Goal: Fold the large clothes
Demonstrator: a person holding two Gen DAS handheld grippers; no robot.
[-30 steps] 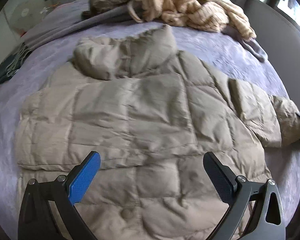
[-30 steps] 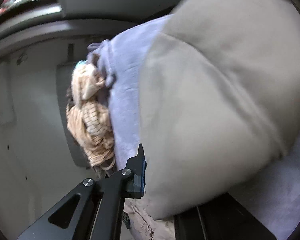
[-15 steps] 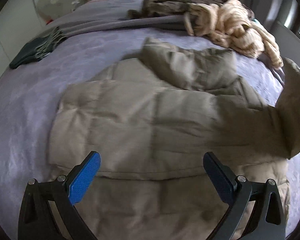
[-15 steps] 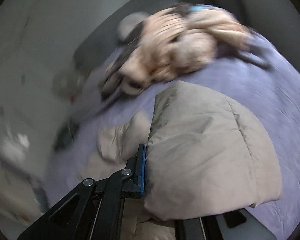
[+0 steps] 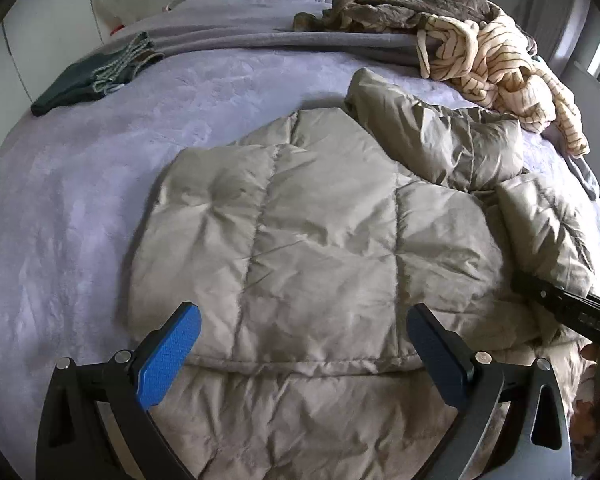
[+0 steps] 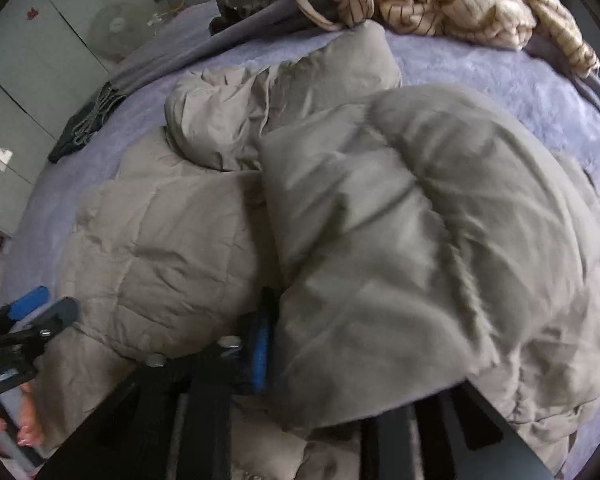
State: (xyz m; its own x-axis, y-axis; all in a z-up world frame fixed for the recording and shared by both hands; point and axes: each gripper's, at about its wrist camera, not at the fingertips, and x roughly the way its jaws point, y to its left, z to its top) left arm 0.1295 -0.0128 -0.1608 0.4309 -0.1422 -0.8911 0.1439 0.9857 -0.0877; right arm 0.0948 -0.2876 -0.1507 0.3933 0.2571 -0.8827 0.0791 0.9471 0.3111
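**Ana:** Left wrist view shows a beige puffer jacket [image 5: 300, 240] lying on a bed [image 5: 60, 220] with a lilac cover. What is already folded?

**Ben:** One side lies folded in over the body. The right sleeve [image 6: 420, 240] has been carried across on top, and the right claw [image 6: 340, 380] is opening, the cuff still between its fingers.

**Ana:** And the left claw [image 5: 304, 356]?

**Ben:** It hovers above the jacket's near hem, fingers wide apart and empty.

**Ana:** What is left?

**Ben:** Judging by the shape, the hood [image 5: 432, 136] still sticks out at the far end, and the long bundle probably needs folding in half. A striped garment [image 5: 496, 60] and a brown one [image 5: 400, 8] wait unfolded beyond it.
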